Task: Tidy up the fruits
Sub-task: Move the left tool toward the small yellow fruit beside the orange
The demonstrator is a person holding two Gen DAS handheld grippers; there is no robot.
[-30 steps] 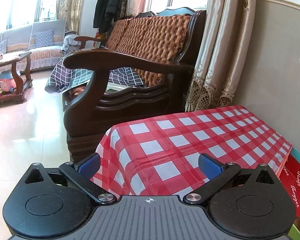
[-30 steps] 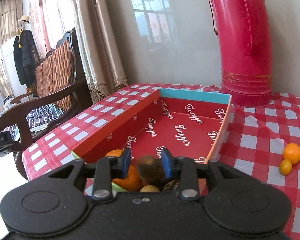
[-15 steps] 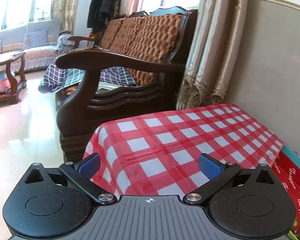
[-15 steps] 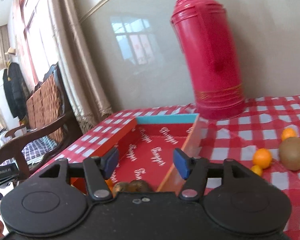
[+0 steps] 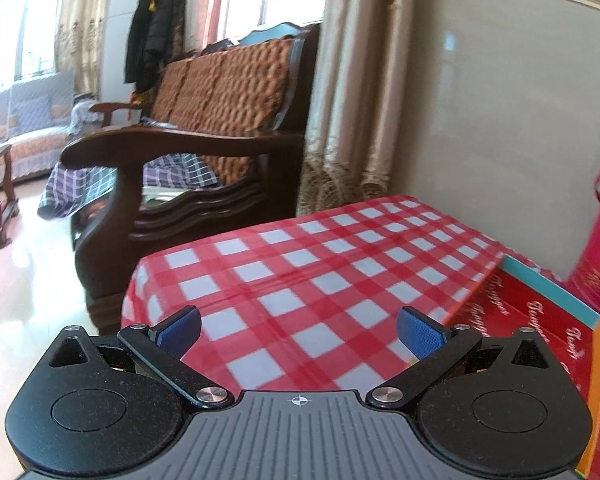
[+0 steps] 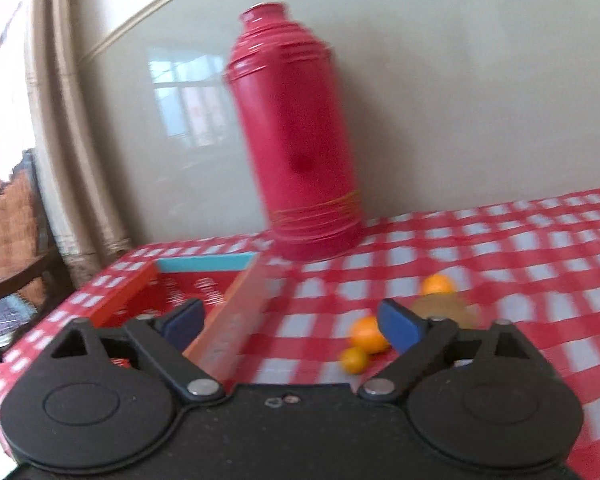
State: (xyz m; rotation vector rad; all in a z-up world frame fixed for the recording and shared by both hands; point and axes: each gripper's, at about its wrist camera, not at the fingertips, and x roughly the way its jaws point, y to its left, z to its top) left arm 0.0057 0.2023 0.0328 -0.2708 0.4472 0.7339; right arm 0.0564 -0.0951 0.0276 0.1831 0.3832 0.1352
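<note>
Here, left gripper (image 5: 298, 330): jaws spread wide and holding nothing; it hangs over the checked cloth (image 5: 308, 280) near the table's left end, blue pads (image 5: 420, 336) clear of the surface.
Right gripper (image 6: 292, 322): jaws spread wide, nothing between them; it sits above the box's right wall, one finger over the box, the other over the cloth.
Box (image 6: 236, 320): red inside with white lettering, orange side walls, a teal far wall; open-topped, lying on the cloth at the table's left part. In the left wrist view its corner (image 5: 548, 308) shows at the right, just beside the flask's base.
Fruit on the cloth: an orange (image 6: 367, 334) lies right of the box, partly behind the right finger; a smaller yellow-orange fruit (image 6: 354, 359) lies touching or just beside it on the near side. Farther back a second orange (image 6: 437, 284) sits behind a brownish fruit (image 6: 446, 308), blurred, probably a kiwi. All four are outside the box.
Fruit in the box: none can be made out; the gripper body hides the near end.
Flask (image 6: 296, 136): tall, red, upright against the wall, just behind the box's far right corner.
Bench (image 5: 204, 140): dark wood with a woven brown back, beyond the table's left end.
Curtain (image 5: 352, 88): beige, hanging between bench and wall.
Sharpness: the right wrist view is motion-blurred.
</note>
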